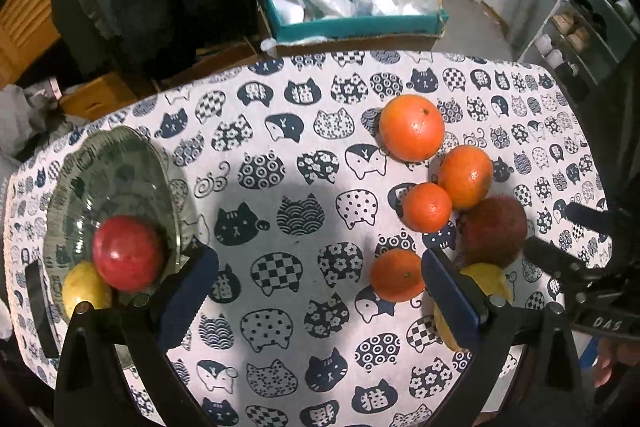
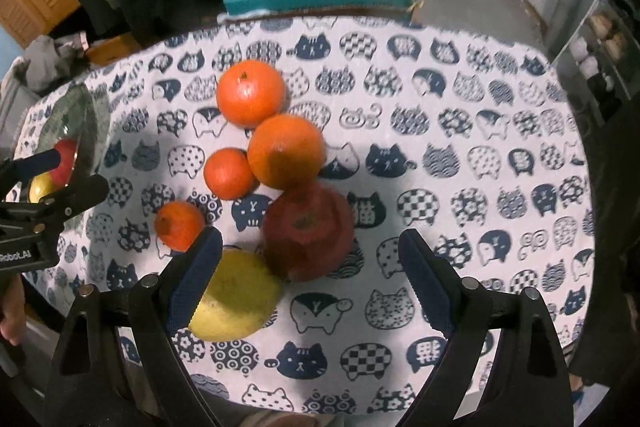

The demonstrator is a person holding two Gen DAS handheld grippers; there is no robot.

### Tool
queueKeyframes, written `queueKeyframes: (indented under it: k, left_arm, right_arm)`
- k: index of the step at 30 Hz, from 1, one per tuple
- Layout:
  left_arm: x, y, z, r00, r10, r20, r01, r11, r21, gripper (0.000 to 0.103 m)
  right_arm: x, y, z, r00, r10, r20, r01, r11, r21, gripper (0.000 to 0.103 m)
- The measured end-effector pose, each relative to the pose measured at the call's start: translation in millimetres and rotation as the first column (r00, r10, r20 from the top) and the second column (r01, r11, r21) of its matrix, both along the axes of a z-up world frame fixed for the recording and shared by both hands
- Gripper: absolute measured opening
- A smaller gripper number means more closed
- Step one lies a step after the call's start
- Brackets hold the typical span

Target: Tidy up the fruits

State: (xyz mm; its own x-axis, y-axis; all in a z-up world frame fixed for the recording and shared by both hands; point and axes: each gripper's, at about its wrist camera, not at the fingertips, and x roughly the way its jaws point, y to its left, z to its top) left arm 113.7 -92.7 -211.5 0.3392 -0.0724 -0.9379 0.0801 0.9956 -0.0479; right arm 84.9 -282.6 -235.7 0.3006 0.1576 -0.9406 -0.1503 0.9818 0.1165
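Fruit on worktop: four oranges, the largest (image 2: 251, 93) at 12 o'clock of the cluster, a second (image 2: 286, 151) touching it, a smaller one (image 2: 229, 173) beside that, the smallest (image 2: 179, 225) at 9 o'clock; a red apple (image 2: 309, 231) blurred at the centre; a yellow lemon (image 2: 236, 297) at 6 o'clock
Fruit in bowl: a red apple (image 1: 129, 253) and a yellow fruit (image 1: 86, 287) in the glass bowl (image 1: 80, 163), at 9 o'clock of the worktop (image 1: 280, 187)
Hidden: left tongs' own finger covers part of the lemon (image 1: 486, 277) and the bowl's near rim; the yellow fruit is half cut off
Left tongs (image 1: 320, 291): jaws wide apart, nothing between them
Right tongs (image 2: 310, 281): jaws wide apart, lemon edge behind the left finger, no pad pressing on fruit
Writing: "Robot.AI" on the left tool body in the right view; "DAS" on the right tool in the left view
Cloth: cat-face print with characters, too small to read
Beyond: teal box (image 1: 352, 23) holding bags, at 12 o'clock
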Motion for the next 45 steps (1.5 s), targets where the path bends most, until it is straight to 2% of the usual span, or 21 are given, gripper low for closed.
queueKeyframes:
  k: [13,22,24,25,31,38,40,45]
  left_arm:
    - [8,-7,-30,0.998,-0.019,-0.062,0.021,0.999,0.031,0.102]
    - [8,-12,-44,0.994,-0.027,-0.110,0.026,1.000,-0.010,0.102]
    - [8,-13,-46,0.992,-0.032,-0.121,0.030,0.999,-0.024,0.102]
    - [7,-14,-46,0.992,-0.034,-0.123,0.031,0.999,-0.027,0.102]
    - [7,-16,-50,0.990,-0.043,-0.137,0.036,0.998,-0.053,0.102]
    - [7,-27,-56,0.986,-0.072,-0.150,0.062,0.995,-0.075,0.102]
    - [7,-30,-59,0.984,-0.083,-0.156,0.072,0.995,-0.074,0.100]
    - [6,-35,-64,0.977,-0.097,-0.189,0.080,0.992,-0.093,0.080]
  right_arm:
    - [19,-7,-47,0.992,-0.039,-0.121,0.043,0.999,0.031,0.089]
    - [26,0,-71,0.986,-0.030,-0.165,0.036,0.999,0.028,0.089]
    - [27,2,-75,0.985,-0.025,-0.173,0.035,0.998,0.054,0.083]
    - [28,2,-77,0.984,-0.020,-0.177,0.033,0.997,0.075,0.075]
    - [27,2,-80,0.986,-0.027,-0.163,0.040,0.996,0.077,0.072]
    - [30,-22,-54,0.992,-0.083,-0.093,0.087,0.995,0.044,0.072]
    - [33,-27,-48,0.992,-0.094,-0.087,0.098,0.994,0.051,0.072]
    - [33,-34,-42,0.991,-0.108,-0.076,0.113,0.992,0.062,0.072]
